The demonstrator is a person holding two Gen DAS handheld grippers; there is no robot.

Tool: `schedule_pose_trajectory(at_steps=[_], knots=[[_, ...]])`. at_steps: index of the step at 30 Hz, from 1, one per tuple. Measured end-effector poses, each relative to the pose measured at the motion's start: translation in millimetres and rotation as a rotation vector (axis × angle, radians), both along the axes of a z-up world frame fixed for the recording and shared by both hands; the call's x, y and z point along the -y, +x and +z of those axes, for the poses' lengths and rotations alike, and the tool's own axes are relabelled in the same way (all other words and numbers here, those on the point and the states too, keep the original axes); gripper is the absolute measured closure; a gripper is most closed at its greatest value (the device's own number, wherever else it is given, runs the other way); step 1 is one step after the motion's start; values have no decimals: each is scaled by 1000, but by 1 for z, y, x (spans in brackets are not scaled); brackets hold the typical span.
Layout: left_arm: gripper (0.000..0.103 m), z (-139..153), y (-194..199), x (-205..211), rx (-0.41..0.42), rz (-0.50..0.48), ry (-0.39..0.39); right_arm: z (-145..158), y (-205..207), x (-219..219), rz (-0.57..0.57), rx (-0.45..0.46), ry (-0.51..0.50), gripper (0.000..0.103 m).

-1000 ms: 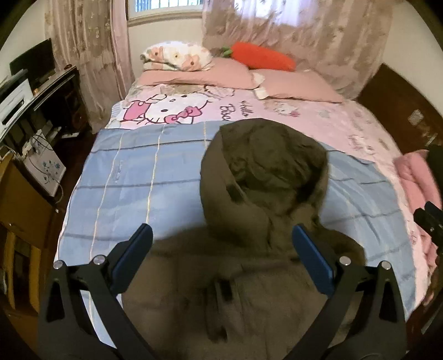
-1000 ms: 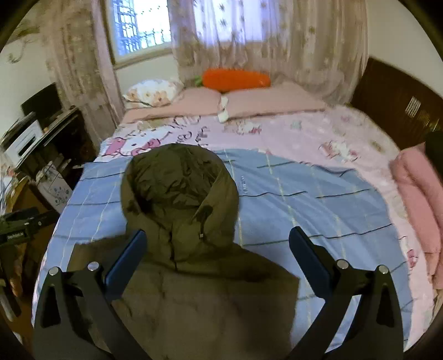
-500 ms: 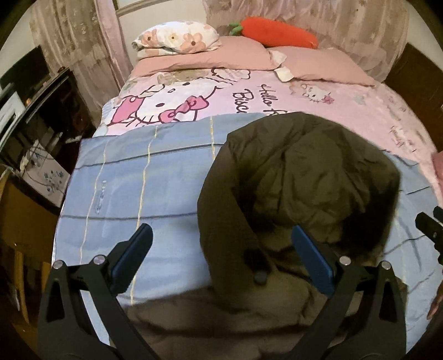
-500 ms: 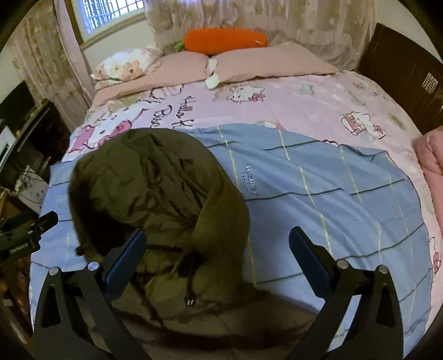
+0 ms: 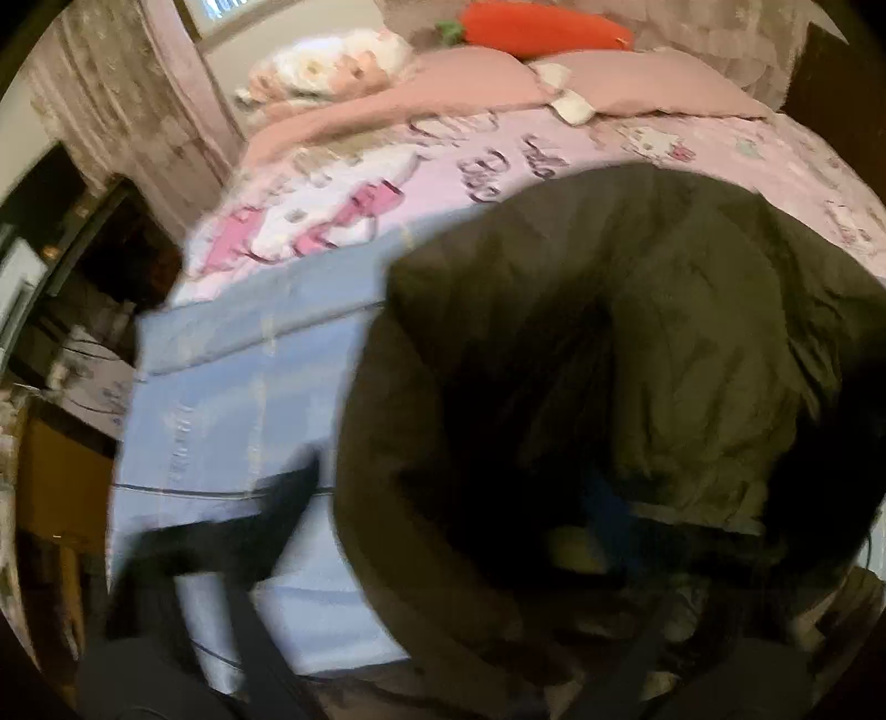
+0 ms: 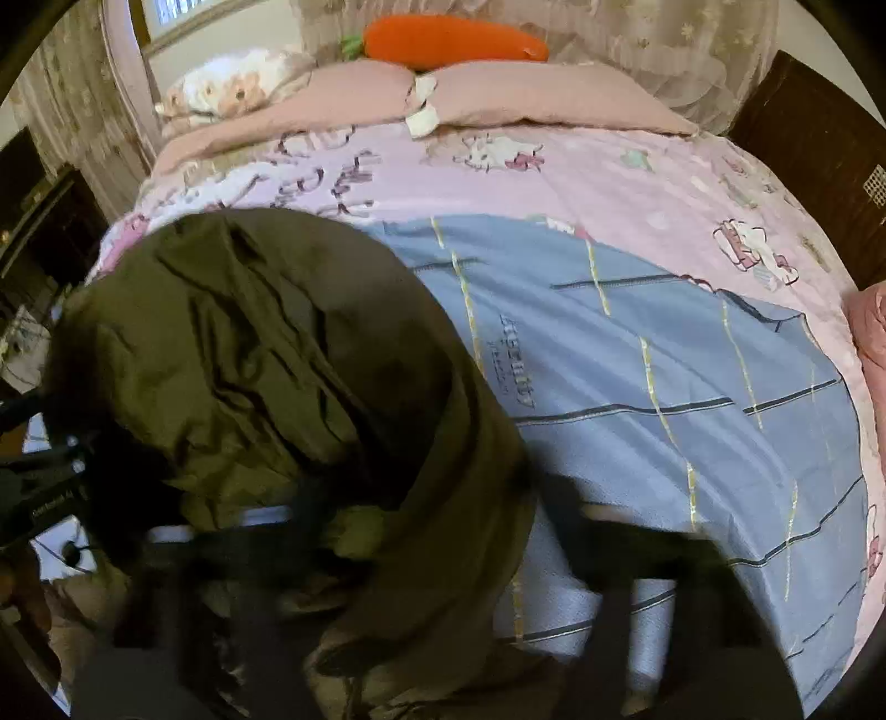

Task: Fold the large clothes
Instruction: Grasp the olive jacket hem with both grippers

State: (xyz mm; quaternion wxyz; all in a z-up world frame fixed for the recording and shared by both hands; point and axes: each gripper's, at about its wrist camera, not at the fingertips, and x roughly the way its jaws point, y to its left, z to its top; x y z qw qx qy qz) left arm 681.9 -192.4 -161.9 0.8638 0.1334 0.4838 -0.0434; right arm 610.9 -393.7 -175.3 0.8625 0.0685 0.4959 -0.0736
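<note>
An olive-green hooded jacket (image 5: 637,354) lies on a blue checked blanket (image 5: 238,399) on the bed. Its hood fills the right half of the left wrist view and the left half of the right wrist view (image 6: 266,354). My left gripper (image 5: 443,515) is open, its left finger over the blanket and its right finger down in the hood's dark opening. My right gripper (image 6: 437,515) is open and straddles the hood's right edge, left finger on the jacket, right finger over the blanket (image 6: 664,354). Both grippers are motion-blurred.
A pink Hello Kitty sheet (image 6: 581,177), pink pillows (image 6: 498,94) and an orange carrot cushion (image 6: 454,33) lie beyond the jacket. Dark furniture (image 5: 50,288) stands left of the bed. A dark headboard (image 6: 814,127) and pink folded bedding (image 6: 869,327) are on the right.
Both grippers have moved forward and down from the jacket's body to the hood, which now looms much larger. Both stay open.
</note>
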Motion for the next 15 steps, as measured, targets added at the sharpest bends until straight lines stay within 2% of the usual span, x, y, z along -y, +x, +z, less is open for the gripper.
schedule_pose_trajectory(at_steps=[1,2,5,10,12,15], knots=[[90,-6,3,-1,-41,9,3,-2,0,1,16,-2,25,88],[91,-11,3,-4,-74,7,-3,-2,0,2,25,4,31,92],[94,-10,-2,-5,-73,-31,28,5,-9,6,21,41,38,96],[94,11,-23,-20,-15,2,-27,31,-41,7,3,141,71,97],[94,23,-39,-25,5,-11,-65,46,-61,4,17,185,64,97],[94,43,-71,-32,51,-45,-71,66,-97,-3,44,255,58,97]])
